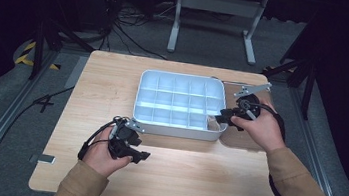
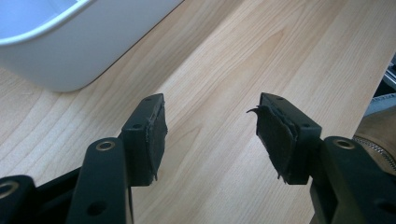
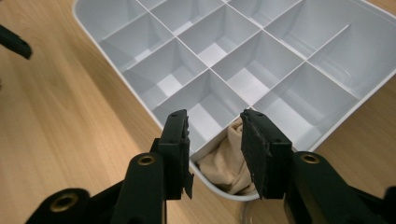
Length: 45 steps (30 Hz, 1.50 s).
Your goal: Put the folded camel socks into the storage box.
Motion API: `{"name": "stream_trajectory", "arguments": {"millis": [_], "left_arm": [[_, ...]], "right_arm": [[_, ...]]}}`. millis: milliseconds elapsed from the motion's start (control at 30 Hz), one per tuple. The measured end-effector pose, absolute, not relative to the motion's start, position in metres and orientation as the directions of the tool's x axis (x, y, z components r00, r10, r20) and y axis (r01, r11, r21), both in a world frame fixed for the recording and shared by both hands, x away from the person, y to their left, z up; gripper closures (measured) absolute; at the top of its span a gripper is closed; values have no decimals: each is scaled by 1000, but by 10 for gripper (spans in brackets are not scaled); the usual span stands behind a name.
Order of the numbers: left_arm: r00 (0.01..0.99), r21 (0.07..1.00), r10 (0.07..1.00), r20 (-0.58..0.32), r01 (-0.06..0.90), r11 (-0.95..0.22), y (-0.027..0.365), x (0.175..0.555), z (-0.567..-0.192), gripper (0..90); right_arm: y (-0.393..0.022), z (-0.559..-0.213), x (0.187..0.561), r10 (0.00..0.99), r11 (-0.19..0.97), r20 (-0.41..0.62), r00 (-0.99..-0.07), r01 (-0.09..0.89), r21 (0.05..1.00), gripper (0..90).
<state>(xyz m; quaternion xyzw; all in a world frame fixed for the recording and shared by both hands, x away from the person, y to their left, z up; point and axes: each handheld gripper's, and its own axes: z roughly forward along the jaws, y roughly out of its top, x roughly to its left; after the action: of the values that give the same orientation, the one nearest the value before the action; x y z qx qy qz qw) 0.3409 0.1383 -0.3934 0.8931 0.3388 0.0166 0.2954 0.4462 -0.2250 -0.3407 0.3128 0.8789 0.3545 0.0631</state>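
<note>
A white tray [image 1: 141,109] divided into several compartments stands mid-table. A crumpled beige cloth [image 3: 228,161] lies in its near right corner compartment, seen small in the high view as the cloth [image 1: 213,125]. My right gripper [image 3: 215,140] hangs just above that cloth with its jaws open and nothing pinched between the pads. From above, the right gripper [image 1: 219,117] sits over the tray's front right corner. My left gripper [image 2: 210,126] is open over bare wood, the tray's rounded corner [image 2: 70,51] just beyond it. From above, the left gripper [image 1: 139,153] rests in front of the tray.
The wooden table [image 1: 188,175] has bare room in front of and left of the tray. A flat brownish sheet [image 1: 240,139] lies to the right of the tray under my right hand. Beyond the far edge stand a white frame [image 1: 216,5] and floor cables.
</note>
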Motion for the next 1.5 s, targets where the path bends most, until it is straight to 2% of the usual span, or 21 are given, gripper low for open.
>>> {"name": "stream_trajectory", "arguments": {"millis": [267,367,533,800,1133,1500], "left_arm": [[770,549,613,-177,595,-587,140,342,-391,432],[768,555,613,-188,598,-578,141,341,-390,432],[770,558,608,-192,595,-578,143,341,-388,432],[768,552,613,-187,598,-581,145,339,-389,431],[764,550,617,-185,601,-580,146,336,-389,433],[775,546,606,-179,591,-594,144,336,-391,431]], "right_arm": [[-237,-336,429,572,522,111,-813,465,715,592],[-240,-334,420,529,531,91,-844,413,740,565],[-244,-333,407,492,539,83,-866,378,752,523],[-251,-347,389,494,548,68,-867,371,750,449],[-249,-364,366,480,574,20,-877,332,748,420],[-234,-392,353,447,563,50,-893,324,760,434]]}}
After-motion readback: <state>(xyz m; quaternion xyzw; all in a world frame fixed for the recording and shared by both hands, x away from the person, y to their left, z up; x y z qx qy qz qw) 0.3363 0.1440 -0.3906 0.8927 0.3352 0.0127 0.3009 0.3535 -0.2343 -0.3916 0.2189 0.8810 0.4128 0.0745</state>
